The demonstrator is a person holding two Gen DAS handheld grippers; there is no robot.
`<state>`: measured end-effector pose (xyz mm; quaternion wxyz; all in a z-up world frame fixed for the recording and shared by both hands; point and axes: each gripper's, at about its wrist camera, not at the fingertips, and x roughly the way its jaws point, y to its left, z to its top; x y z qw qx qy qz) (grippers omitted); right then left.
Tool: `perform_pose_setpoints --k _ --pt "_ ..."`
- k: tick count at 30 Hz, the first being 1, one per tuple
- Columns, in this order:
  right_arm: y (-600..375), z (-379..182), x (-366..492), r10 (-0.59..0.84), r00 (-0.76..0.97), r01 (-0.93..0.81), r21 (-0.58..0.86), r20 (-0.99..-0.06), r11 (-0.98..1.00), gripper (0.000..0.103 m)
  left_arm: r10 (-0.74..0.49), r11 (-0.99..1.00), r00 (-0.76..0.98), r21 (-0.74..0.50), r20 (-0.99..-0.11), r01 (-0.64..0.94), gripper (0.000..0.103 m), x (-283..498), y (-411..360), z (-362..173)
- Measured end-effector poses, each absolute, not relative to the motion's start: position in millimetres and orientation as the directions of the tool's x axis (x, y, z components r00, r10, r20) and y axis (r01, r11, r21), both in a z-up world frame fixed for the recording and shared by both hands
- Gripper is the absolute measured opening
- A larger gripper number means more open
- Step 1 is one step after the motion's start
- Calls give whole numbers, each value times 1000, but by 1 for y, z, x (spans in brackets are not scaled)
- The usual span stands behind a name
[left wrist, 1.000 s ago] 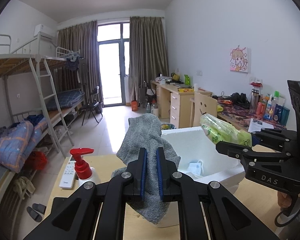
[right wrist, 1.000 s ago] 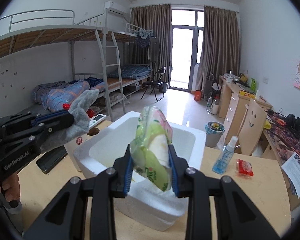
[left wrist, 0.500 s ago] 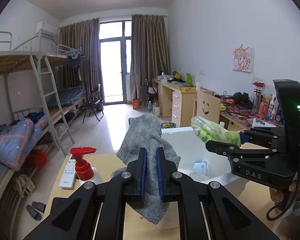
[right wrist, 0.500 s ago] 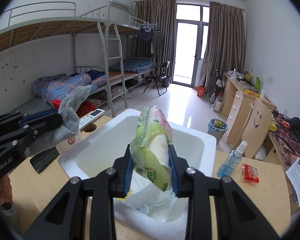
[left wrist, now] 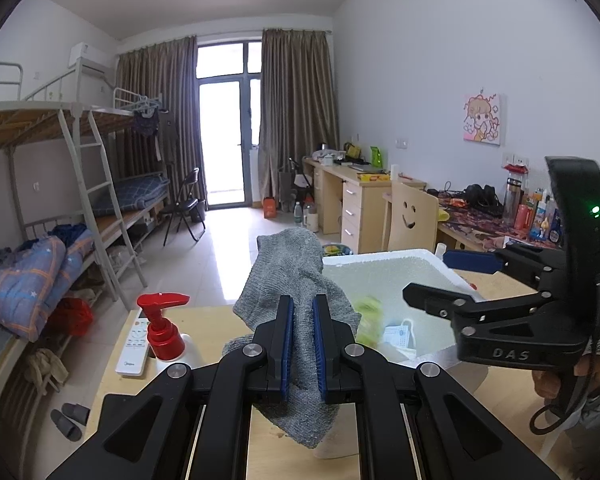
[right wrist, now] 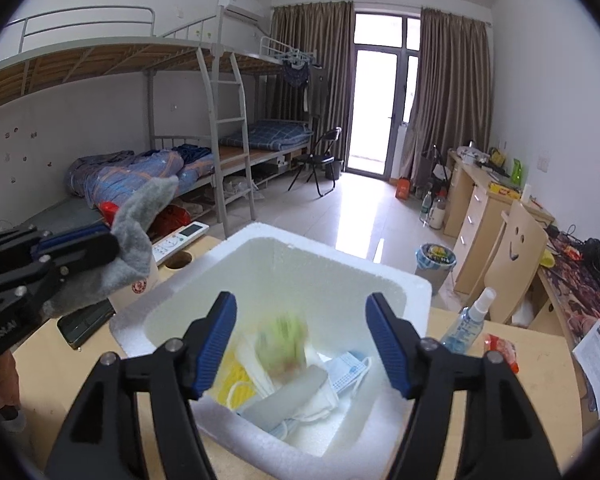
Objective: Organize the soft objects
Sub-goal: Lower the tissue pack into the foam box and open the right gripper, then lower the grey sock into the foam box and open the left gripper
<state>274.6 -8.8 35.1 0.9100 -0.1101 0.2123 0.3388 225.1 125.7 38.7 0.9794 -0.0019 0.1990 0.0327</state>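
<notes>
Grey sock (left wrist: 296,304) is pinched in the left tongs (left wrist: 300,344) beside the foam box (right wrist: 336,256); the right tongs (right wrist: 302,344), jaws just opened wide, hang over a blurred green packet (right wrist: 286,340) inside it.

Grey sock (left wrist: 296,276) upright, pinched; green packet (right wrist: 286,340) (blurred) in white foam box (right wrist: 260,236) w/ masks (right wrist: 346,372).

The left gripper (left wrist: 300,340) stood clamped, tilted slightly downward. The right gripper (right wrist: 302,340) had just been opening, its jaws wide apart, nothing pressed between them.
</notes>
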Motion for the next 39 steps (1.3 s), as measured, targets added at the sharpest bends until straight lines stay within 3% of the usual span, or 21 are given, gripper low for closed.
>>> perform_pose_setpoints --k 18,29,39 --pt "-48 51 257 561 720 -628 -40 -408 777 80 4 1000 915 4 -403 -2 11 236 108 48" --pt "-85 52 248 522 776 -560 -4 -353 829 102 -22 999 900 13 -436 31 11 257 93 44" --pt "-104 50 236 498 803 -529 -5 -329 849 103 -42 998 892 24 -451 60 11 268 80 42"
